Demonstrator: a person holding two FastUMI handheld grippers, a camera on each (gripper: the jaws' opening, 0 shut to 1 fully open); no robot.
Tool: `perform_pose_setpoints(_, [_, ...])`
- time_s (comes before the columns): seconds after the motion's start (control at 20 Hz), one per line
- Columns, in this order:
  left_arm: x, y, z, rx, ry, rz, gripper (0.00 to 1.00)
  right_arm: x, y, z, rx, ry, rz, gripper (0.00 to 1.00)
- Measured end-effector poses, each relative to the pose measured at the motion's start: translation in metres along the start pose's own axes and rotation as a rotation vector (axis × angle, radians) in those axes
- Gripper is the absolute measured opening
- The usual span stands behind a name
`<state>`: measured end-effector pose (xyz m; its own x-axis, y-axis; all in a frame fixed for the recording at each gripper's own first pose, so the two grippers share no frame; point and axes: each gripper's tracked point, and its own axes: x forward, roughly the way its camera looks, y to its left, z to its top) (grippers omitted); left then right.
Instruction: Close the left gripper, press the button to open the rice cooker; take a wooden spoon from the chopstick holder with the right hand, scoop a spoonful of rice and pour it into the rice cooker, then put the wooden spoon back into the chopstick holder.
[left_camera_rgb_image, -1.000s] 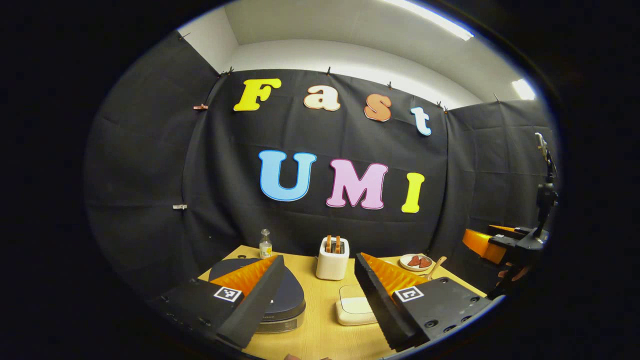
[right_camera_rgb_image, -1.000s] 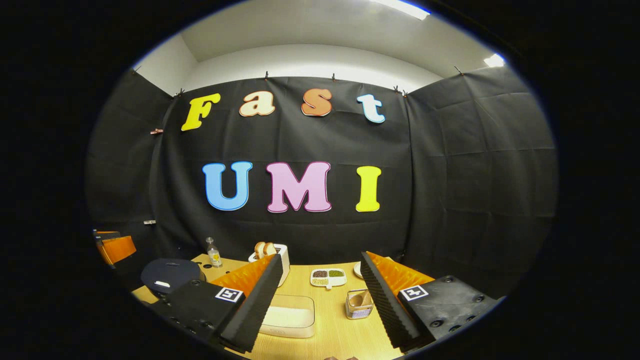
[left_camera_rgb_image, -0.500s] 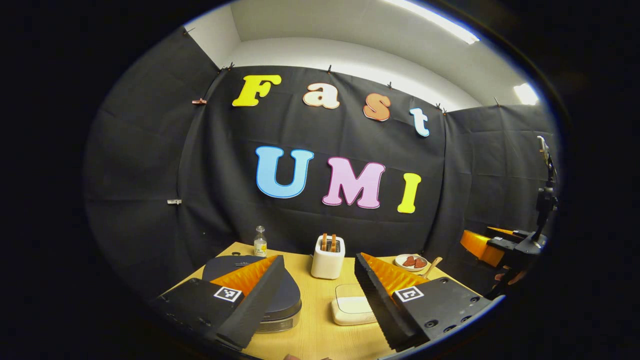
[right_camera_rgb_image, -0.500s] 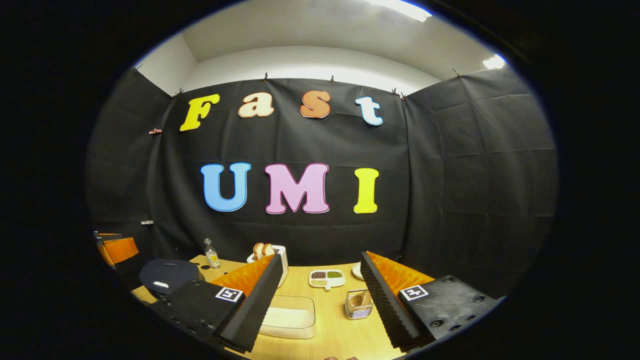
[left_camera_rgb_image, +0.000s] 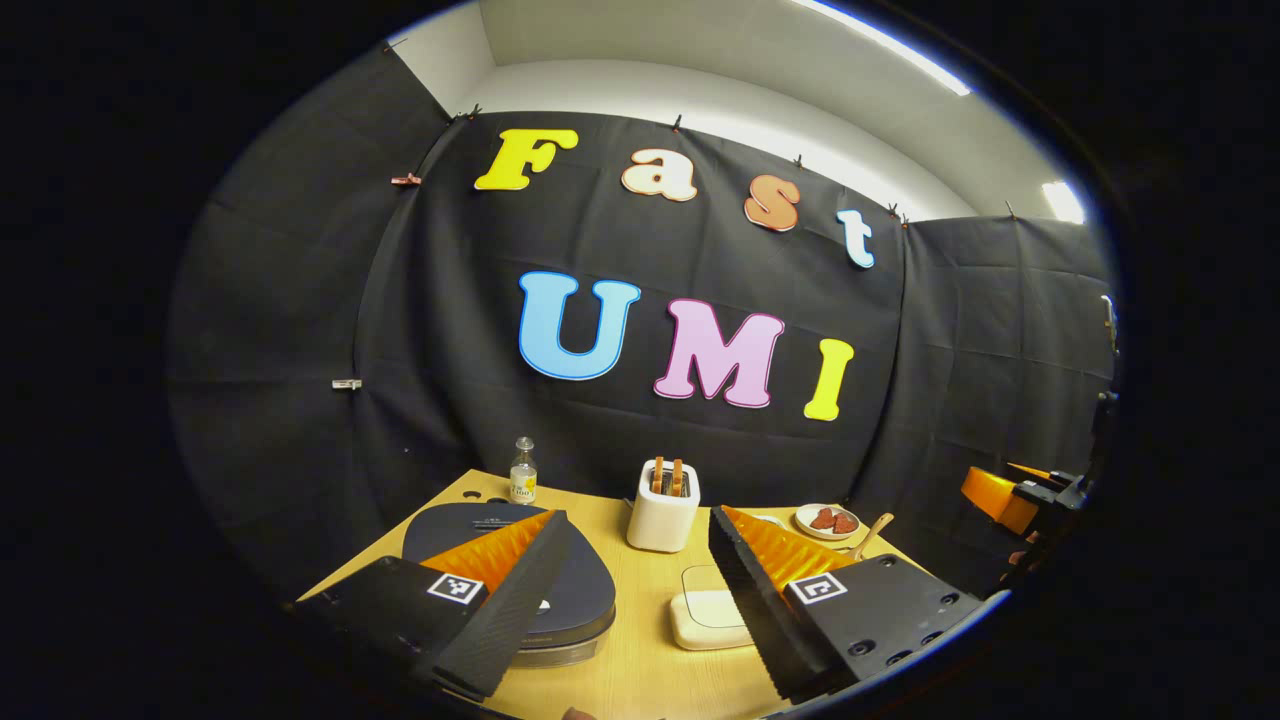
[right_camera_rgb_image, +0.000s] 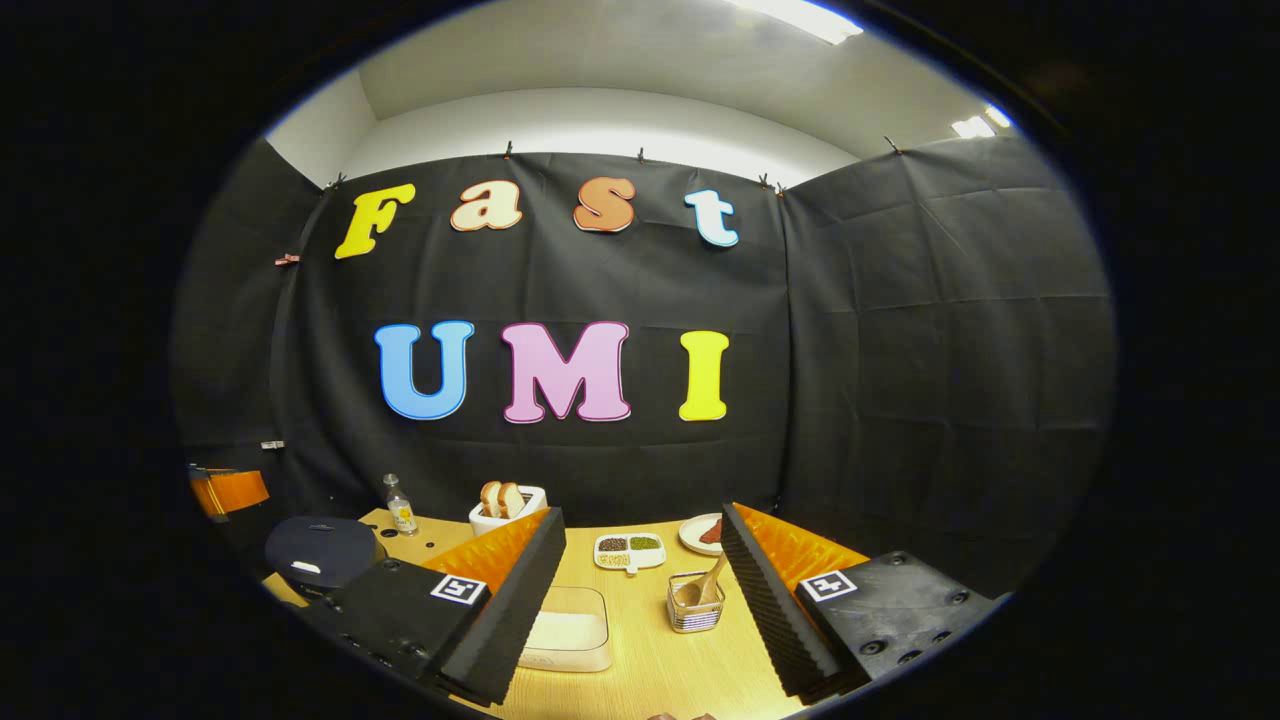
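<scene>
Left gripper view: the left gripper (left_camera_rgb_image: 630, 600), jaws wide and empty, has tipped down toward the closed rice cooker (left_camera_rgb_image: 520, 590); closing comes next. Toaster (left_camera_rgb_image: 663, 510) and rice box (left_camera_rgb_image: 712, 618) sit beside.
Right gripper view: the right gripper (right_camera_rgb_image: 640, 600), jaws wide, has swung nearer the chopstick holder (right_camera_rgb_image: 695, 612) with its wooden spoon (right_camera_rgb_image: 705, 585); path unobstructed.

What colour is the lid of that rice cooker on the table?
Dark navy, almost black, on the rice cooker; the left gripper view shows it best.
</scene>
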<state>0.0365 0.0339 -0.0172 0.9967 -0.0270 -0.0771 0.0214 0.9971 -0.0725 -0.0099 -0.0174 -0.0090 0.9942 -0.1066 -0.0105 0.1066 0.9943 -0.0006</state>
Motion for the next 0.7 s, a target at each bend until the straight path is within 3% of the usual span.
perform_pose_setpoints(0.1, [0.005,0.011,0.001,0.003,0.022,0.013,0.92,0.002,-0.002,0.0,0.007,0.007,-0.01,0.98])
perform_pose_setpoints(0.2, [0.01,0.026,0.0,0.009,0.052,0.036,0.75,0.004,-0.004,0.0,0.014,0.01,-0.013,0.98])
perform_pose_setpoints(0.3, [0.015,0.039,-0.004,0.026,0.089,0.054,0.68,0.009,-0.006,-0.002,0.014,0.017,-0.015,0.98])
perform_pose_setpoints(0.35, [0.016,0.046,-0.007,0.035,0.106,0.067,0.58,0.012,-0.007,-0.004,0.016,0.022,-0.015,0.98])
perform_pose_setpoints(0.45, [0.02,0.059,-0.013,0.04,0.144,0.093,0.5,0.017,-0.008,-0.008,0.023,0.038,-0.011,0.98])
perform_pose_setpoints(0.55, [0.023,0.065,-0.021,0.03,0.189,0.105,0.22,0.021,-0.01,-0.013,0.026,0.054,-0.006,0.98])
perform_pose_setpoints(0.6, [0.024,0.067,-0.026,0.019,0.212,0.11,0.25,0.024,-0.011,-0.014,0.028,0.06,-0.004,0.98])
perform_pose_setpoints(0.7, [0.029,0.075,-0.04,-0.012,0.26,0.129,0.13,0.03,-0.017,-0.019,0.033,0.075,-0.003,0.98])
